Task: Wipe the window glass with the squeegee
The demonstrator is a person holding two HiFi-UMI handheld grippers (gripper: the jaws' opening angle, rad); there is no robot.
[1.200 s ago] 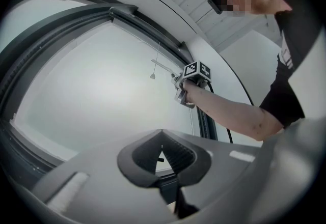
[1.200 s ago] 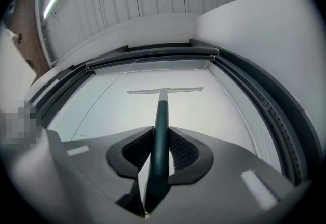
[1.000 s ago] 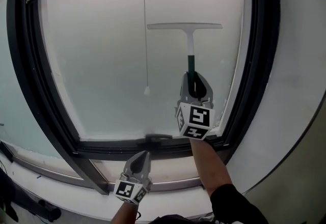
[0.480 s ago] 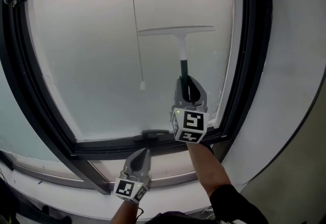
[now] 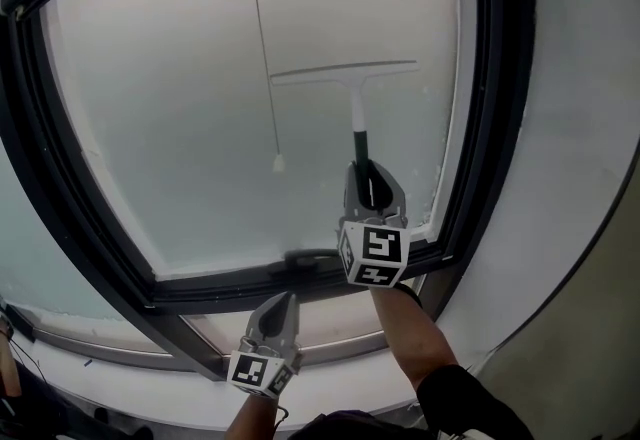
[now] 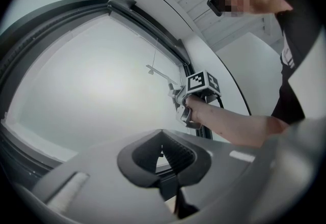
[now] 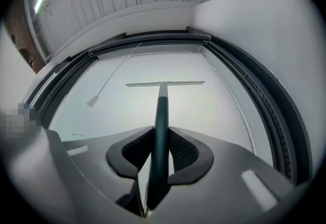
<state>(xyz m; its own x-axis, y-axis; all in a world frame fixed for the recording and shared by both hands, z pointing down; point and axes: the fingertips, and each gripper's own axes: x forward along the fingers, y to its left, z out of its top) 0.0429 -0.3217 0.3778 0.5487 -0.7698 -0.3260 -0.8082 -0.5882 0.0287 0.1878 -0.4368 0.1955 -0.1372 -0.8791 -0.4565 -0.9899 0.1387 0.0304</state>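
Step in hand: you look to be mid-pass on the window glass point(image 5: 180, 118), with the blade lying against the pane on its right half.
Right gripper point(image 5: 372, 183): your jaws are pinched on the squeegee point(image 5: 357, 123), one pad on either side of its dark green handle, low on the grip.
Squeegee relative to right gripper: the handle runs straight out ahead of your jaws. The pale blade sits crosswise at the far end, nearly level and well above your fingertips.
Left gripper point(image 5: 279, 311): your jaws are closed together with nothing between them. It hangs below and to the left of the right gripper, under the bottom rail of the window frame point(image 5: 492, 118), well apart from the squeegee.
Pull cord point(image 5: 262, 58): it hangs left of the blade. Its end weight is level with the handle, near it but not touching.
Next move, as I judge it: draw the blade down toward your right jaws in one even stroke, keeping it level and pressed flat, and ease off before the bottom rail.
Watch for: a pass further left will likely meet the cord, so your idle left gripper may have to hold it aside.
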